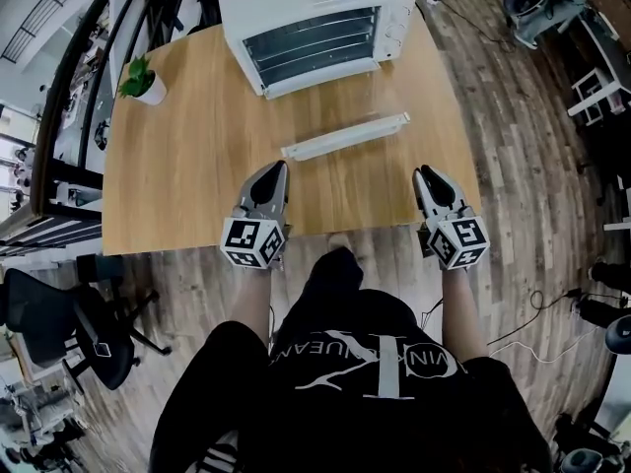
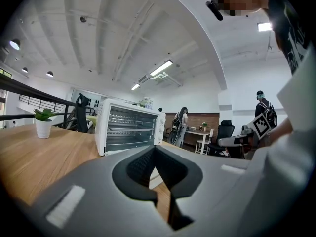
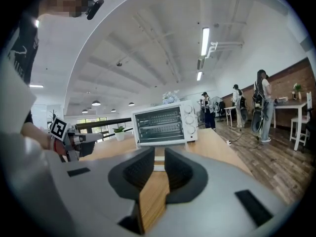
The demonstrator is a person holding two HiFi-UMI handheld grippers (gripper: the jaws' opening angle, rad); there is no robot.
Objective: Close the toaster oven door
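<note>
– White toaster oven [image 1: 315, 13]: position?
– Far edge of the tabletop [image 1: 187, 166]; its door [image 1: 345, 137] lies open, flat toward the near edge.
– Grippers?
– Near edge: left gripper [image 1: 281, 168] jaws meet at the tips, right gripper [image 1: 422, 173] jaws narrowly apart; both empty.

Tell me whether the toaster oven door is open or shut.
Open. The door lies swung down in front of the toaster oven, its handle nearest the person, and the racks inside show bare.

Bare table [image 1: 187, 180] before open oven door [image 1: 345, 136], plant [image 1: 143, 79] far left
</note>
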